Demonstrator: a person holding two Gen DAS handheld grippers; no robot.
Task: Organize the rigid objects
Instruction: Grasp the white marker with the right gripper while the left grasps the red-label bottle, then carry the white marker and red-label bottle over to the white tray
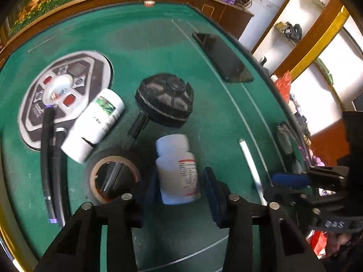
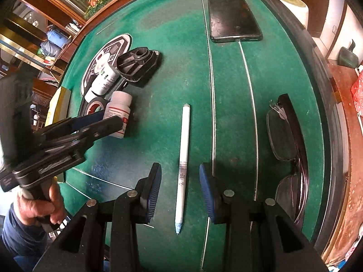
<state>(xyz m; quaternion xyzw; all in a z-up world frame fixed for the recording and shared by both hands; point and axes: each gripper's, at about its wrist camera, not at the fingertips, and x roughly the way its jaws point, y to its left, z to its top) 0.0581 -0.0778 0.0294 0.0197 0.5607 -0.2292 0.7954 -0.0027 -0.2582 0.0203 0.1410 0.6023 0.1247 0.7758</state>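
Note:
A small white pill bottle (image 1: 177, 170) lies on the green felt table (image 1: 147, 52) between the open pads of my left gripper (image 1: 181, 192); I cannot tell whether the pads touch it. It also shows in the right wrist view (image 2: 118, 113), with the left gripper (image 2: 109, 117) around it. My right gripper (image 2: 180, 192) is open and straddles a white pen (image 2: 183, 165) lying on the felt. The pen also shows in the left wrist view (image 1: 250, 170), next to the right gripper (image 1: 285, 180).
A larger white bottle (image 1: 95, 122), a tape roll (image 1: 113, 176), a black ribbed cap (image 1: 165, 99), black tubes (image 1: 48, 158) and a round control panel (image 1: 63, 95) crowd the left. A phone (image 2: 233, 18) lies far right, glasses (image 2: 283, 145) near the table's right edge.

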